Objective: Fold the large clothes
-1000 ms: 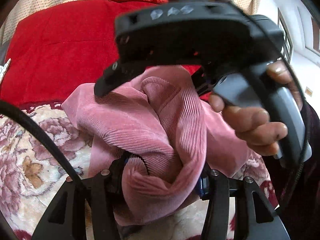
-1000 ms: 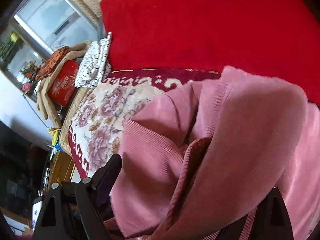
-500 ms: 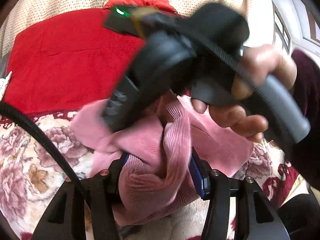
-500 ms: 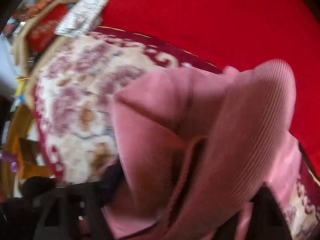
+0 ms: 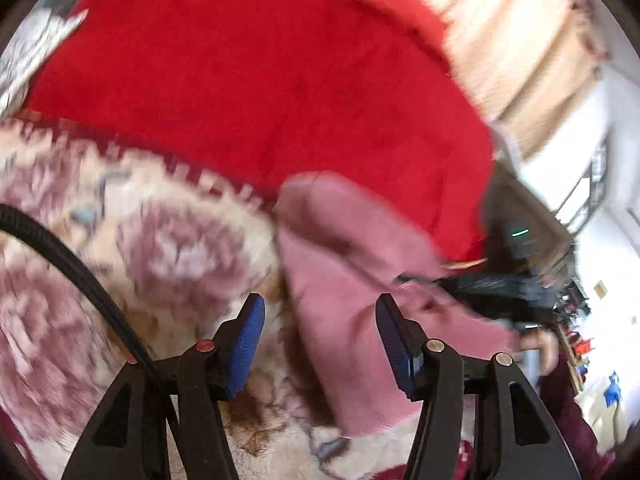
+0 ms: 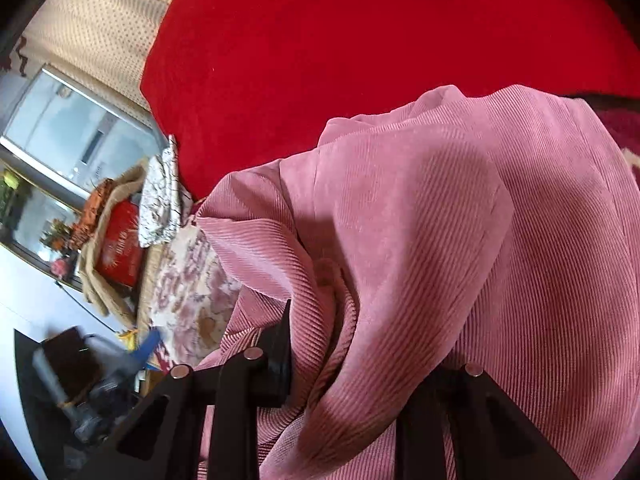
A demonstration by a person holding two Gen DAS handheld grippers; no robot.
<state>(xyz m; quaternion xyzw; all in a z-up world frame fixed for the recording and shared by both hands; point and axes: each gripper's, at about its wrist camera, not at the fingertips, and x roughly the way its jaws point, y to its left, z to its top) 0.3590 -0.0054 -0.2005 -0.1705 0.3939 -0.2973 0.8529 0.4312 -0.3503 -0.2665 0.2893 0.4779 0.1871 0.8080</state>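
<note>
garment (image 5: 352, 280) on blanket (image 5: 172, 240), bedspread (image 5: 240, 68) behind

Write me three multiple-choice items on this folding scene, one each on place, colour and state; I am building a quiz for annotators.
1. What lies beyond the pink corduroy garment?
A. red blanket
B. wooden floor
C. blue tarp

2. What colour are the left gripper pads?
A. green
B. blue
C. white

3. How is the left gripper?
A. shut on cloth
B. open
C. out of view

Key: 1 A, the red blanket fills the background; 2 B, blue pads show in the left wrist view; 3 B, its jaws stand apart, gripping nothing.
</note>
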